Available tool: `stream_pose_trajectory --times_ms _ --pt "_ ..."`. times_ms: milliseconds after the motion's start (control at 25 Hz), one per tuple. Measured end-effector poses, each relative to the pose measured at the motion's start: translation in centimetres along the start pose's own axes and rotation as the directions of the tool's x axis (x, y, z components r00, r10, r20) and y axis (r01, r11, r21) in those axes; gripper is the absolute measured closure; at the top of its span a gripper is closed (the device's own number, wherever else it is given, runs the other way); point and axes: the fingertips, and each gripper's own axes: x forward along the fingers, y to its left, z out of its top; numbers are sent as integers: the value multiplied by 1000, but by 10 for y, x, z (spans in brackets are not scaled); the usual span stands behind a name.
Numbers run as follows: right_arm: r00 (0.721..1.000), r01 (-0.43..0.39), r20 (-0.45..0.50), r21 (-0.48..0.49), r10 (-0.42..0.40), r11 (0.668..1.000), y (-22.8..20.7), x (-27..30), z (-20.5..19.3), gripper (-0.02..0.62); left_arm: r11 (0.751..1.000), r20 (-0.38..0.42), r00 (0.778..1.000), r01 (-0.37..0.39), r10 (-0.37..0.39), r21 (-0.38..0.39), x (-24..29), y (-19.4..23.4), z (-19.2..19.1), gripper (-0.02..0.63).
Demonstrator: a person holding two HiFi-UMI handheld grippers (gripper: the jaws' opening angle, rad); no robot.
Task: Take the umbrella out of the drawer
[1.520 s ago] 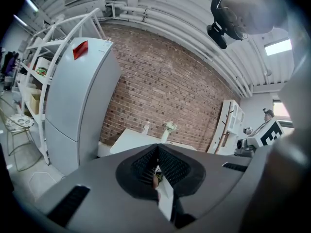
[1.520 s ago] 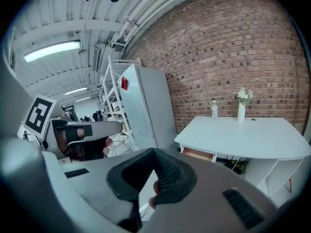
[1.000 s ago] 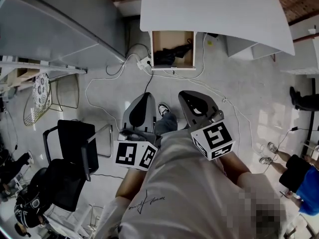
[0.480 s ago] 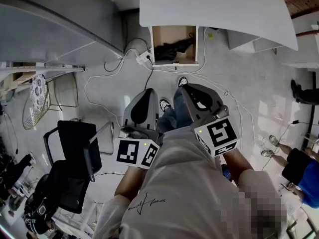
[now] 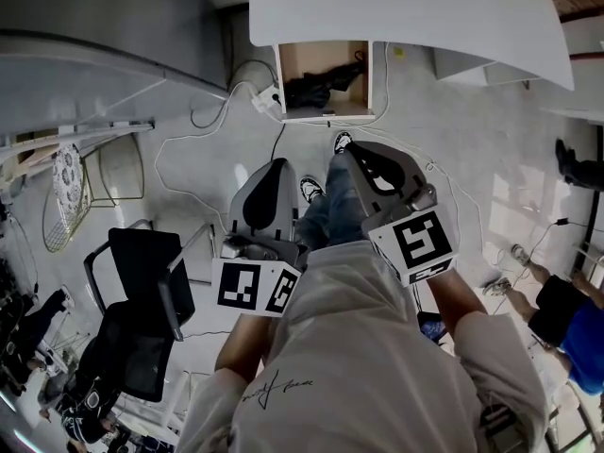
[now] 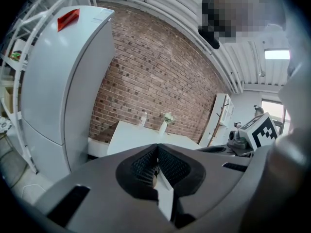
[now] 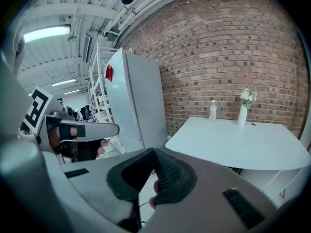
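The umbrella (image 5: 319, 87), black and folded, lies in the open drawer (image 5: 327, 114) at the top centre of the head view. Its long axis slants from lower left to upper right; which end is the handle I can't tell. The drawer juts out from under the white table (image 5: 406, 8). Mid-frame, well apart from it, the left gripper (image 5: 272, 170) and right gripper (image 5: 366, 151) point toward the drawer, each with jaws clenched together on nothing. A black chair (image 5: 142, 291) stands lower left.
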Motion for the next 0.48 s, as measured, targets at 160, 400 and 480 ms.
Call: stream_pose_trajectory --times_ms 160,400,480 --pt "1000 -9 -17 6 9 1000 -17 11 -3 580 1000 -16 1000 -2 3 4 20 1 -3 589" --pt "998 -29 -51 15 30 999 -35 31 -11 579 1000 -39 999 -25 25 -5 43 8 -12 589" --pt "997 -43 -60 10 43 999 -40 39 -14 579 999 -46 998 -35 35 -10 51 12 -15 589"
